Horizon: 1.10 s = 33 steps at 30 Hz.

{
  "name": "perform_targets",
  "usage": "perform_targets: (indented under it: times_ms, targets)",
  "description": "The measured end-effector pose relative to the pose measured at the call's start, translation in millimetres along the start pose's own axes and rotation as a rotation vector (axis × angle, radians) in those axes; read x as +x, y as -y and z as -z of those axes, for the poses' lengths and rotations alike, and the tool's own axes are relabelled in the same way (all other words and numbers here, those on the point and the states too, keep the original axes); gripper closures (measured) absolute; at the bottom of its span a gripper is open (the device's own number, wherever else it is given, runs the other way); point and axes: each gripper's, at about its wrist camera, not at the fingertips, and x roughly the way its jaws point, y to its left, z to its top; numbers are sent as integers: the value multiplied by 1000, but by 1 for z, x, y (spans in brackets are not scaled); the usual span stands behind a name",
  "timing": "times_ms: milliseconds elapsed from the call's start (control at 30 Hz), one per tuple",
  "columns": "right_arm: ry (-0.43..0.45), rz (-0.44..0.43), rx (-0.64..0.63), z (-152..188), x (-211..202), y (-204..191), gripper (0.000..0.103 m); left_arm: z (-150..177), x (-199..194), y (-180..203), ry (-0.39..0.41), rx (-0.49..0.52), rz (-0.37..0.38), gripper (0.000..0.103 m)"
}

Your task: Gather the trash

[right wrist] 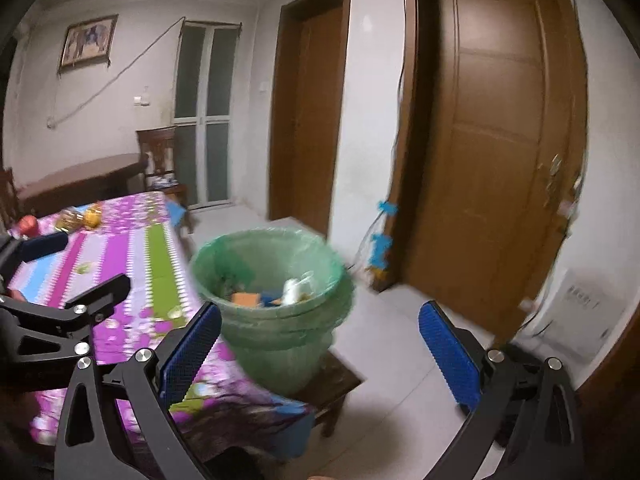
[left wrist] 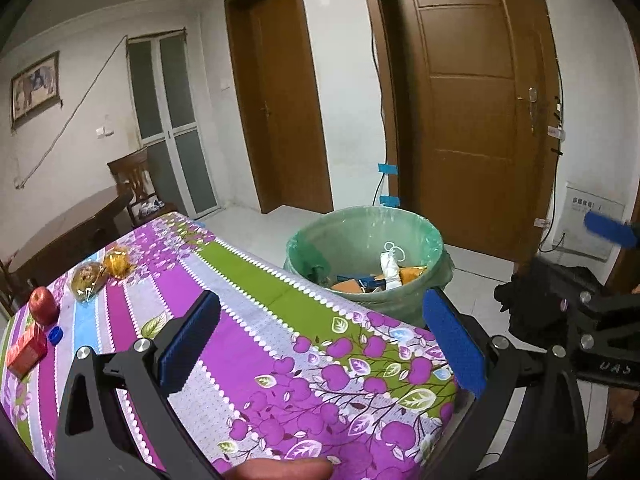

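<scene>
Over the near table corner, left gripper (left wrist: 320, 344) spread wide, nothing between its pads. Right gripper (right wrist: 320, 344) likewise spread, empty, above the floor beside the table (left wrist: 280, 344). Beyond: green-lined trash bin (left wrist: 368, 240) holding scraps. Far end: apple (left wrist: 43, 306), red box (left wrist: 26, 354), blue cap (left wrist: 55, 335), wrapped snacks (left wrist: 88, 278).

Desk (left wrist: 256, 340) under purple apple-print cloth with green stripe. Far end: red apple (left wrist: 43, 306), blue bottle cap (left wrist: 55, 335) just beside it, red carton (left wrist: 27, 353) near edge. Two bagged pastries (left wrist: 102, 270) side by side further back. Beyond, dark wooden table (right wrist: 80, 180), wooden chair (right wrist: 158, 156) against glass door (right wrist: 204, 112). Framed picture (right wrist: 88, 42) on wall. Two brown doors (left wrist: 476, 112) ahead, both closed. Blue tape tabs (left wrist: 387, 169) holding cable to door frame.
</scene>
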Motion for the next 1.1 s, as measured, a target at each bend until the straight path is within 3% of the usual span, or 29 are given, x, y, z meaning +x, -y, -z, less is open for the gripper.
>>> perform_targets:
  times_ms: [133, 400, 733, 900, 1100]
  targets:
    - [-55, -57, 2, 5, 10, -10, 4, 3, -5, -9, -2, -16, -13, 5]
    - [-150, 26, -35, 11, 25, -32, 4, 4, -12, -23, 4, -35, -51, 5]
    - [-201, 112, -51, 3, 25, -21, 4, 4, -18, -32, 4, -17, -91, 5]
    - [-196, 184, -79, -1, 18, -18, 4, 2, -20, -41, -9, -1, -82, 5]
    - [-212, 179, -75, 1, 13, -19, 4, -8, -8, -53, -55, 79, -22, 5]
